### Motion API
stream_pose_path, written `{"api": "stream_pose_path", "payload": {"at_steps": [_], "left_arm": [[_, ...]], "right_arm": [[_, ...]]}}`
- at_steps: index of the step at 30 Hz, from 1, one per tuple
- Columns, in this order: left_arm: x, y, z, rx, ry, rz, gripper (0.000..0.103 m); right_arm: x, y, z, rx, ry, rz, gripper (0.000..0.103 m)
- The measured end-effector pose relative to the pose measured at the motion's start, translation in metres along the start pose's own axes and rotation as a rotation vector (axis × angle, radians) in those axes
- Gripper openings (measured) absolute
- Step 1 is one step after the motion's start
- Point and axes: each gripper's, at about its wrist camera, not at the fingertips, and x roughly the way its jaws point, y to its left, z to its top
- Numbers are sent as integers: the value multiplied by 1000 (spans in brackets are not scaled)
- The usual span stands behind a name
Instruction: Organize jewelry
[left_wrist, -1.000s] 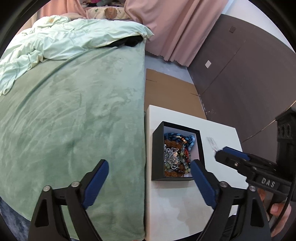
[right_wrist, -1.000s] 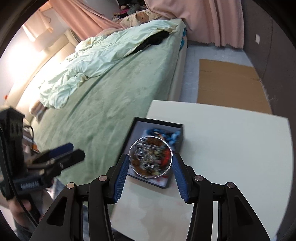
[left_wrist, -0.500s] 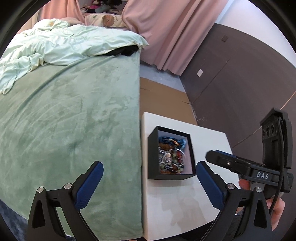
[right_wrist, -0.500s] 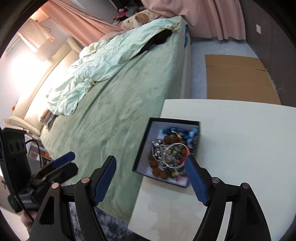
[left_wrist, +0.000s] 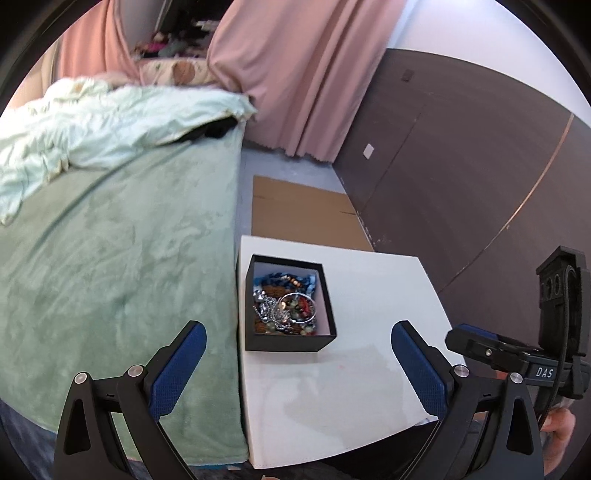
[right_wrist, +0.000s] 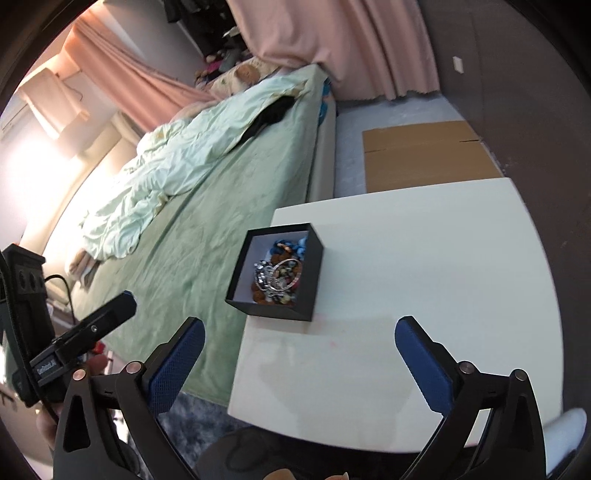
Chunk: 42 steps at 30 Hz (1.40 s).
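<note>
A black open box (left_wrist: 289, 343) (right_wrist: 271, 308) stands near the left edge of a white table (left_wrist: 351, 398) (right_wrist: 424, 295). It holds a heap of jewelry (left_wrist: 284, 306) (right_wrist: 277, 275): beads, chains and a silver bangle (left_wrist: 297, 306) (right_wrist: 284, 275) lying on top. My left gripper (left_wrist: 295, 369) is open and empty, pulled back above the table's near part. My right gripper (right_wrist: 299, 369) is open and empty, also back from the box. Each gripper shows at the edge of the other's view.
A bed with a green cover (left_wrist: 110, 258) (right_wrist: 192, 229) and a rumpled pale quilt (left_wrist: 92, 125) runs along the table's left side. Flat cardboard (left_wrist: 299, 214) (right_wrist: 424, 155) lies on the floor beyond the table. A dark wall (left_wrist: 461, 166) and pink curtains (left_wrist: 303, 74) stand behind.
The right gripper opened and let the silver bangle drop into the box. Both grippers then drew back and up from the box.
</note>
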Motion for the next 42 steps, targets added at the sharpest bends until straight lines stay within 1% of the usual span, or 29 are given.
{"api": "stream_pose_path", "payload": {"at_steps": [5, 8, 10, 14, 18, 20, 21, 26, 28, 31, 34, 36, 39, 42], "left_arm": [[-16, -27, -7, 31, -28, -12, 100], [-26, -44, -15, 45, -37, -18, 100], [-31, -54, -19, 46, -42, -23, 100], [-42, -73, -28, 75, -61, -15, 100], [-55, -88, -41, 105, -85, -8, 100], [-62, -96, -47, 115, -104, -29, 100], [-64, -100, -50, 121, -108, -33, 100], [-76, -117, -65, 164, -138, -11, 100], [-79, -119, -72, 170, -138, -18, 100], [-85, -121, -81, 179, -146, -26, 100], [-88, -121, -90, 186, -149, -19, 100], [-90, -119, -93, 178, -154, -15, 100], [-94, -116, -97, 168, -166, -35, 100], [-96, -114, -99, 177, -169, -38, 100]], "right_arm": [[-33, -16, -16, 11, -74, -50, 103], [-59, -28, -28, 41, -135, -46, 103], [-75, -34, -35, 53, -178, -61, 103], [-101, -45, -49, 81, -234, -90, 103], [-128, -51, -62, 74, -276, -118, 103], [-138, -50, -69, 65, -292, -119, 103], [-142, -50, -73, 63, -296, -116, 103], [-154, -43, -93, 43, -305, -113, 103], [-156, -39, -101, 25, -302, -121, 103], [-160, -32, -113, 0, -302, -129, 103], [-162, -29, -122, 1, -300, -118, 103], [-162, -27, -128, 1, -298, -115, 103], [-163, -23, -134, -8, -298, -122, 103], [-167, -20, -136, -9, -315, -130, 103]]}}
